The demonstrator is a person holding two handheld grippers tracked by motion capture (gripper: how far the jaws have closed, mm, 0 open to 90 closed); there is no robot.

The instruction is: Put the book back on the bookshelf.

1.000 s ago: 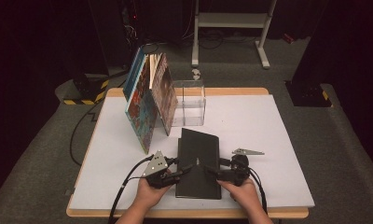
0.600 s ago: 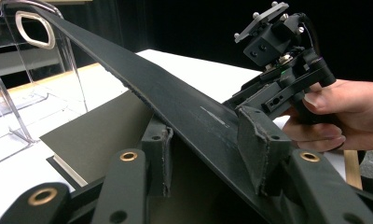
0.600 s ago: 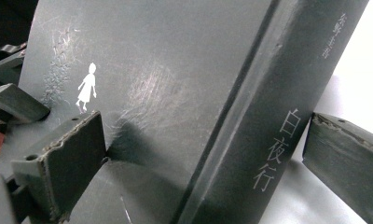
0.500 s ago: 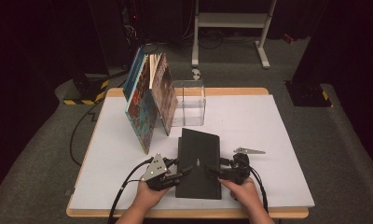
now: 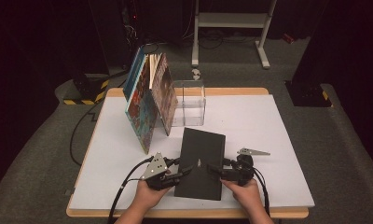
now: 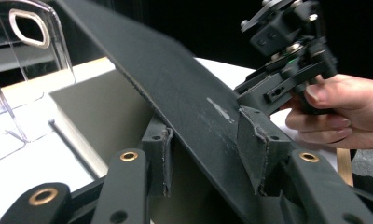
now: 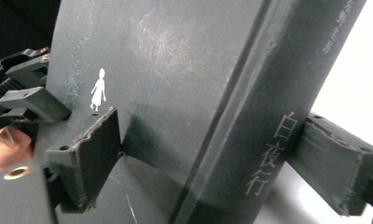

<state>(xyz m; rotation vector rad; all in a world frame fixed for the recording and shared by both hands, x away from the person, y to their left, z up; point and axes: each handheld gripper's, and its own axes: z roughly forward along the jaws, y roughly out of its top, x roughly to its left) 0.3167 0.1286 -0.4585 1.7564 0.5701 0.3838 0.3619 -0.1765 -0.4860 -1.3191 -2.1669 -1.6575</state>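
Black book (image 7: 184, 93) — spine "白夜行"

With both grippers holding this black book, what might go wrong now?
1. The left gripper pinches just the raised front cover of the black book, so the cover may bend or crease.
2. The right gripper grips the book by its spine side; uneven lifting may let it slip.
3. The standing books lean nearby and might topple.

From above, the book's (image 5: 201, 161) near side edges lay hidden under the two grippers. Both forearms were cut off at the bottom edge. In the right gripper view the spine lettering (image 7: 268, 156) ran off the top, and the table's near-right corner was blown out white.
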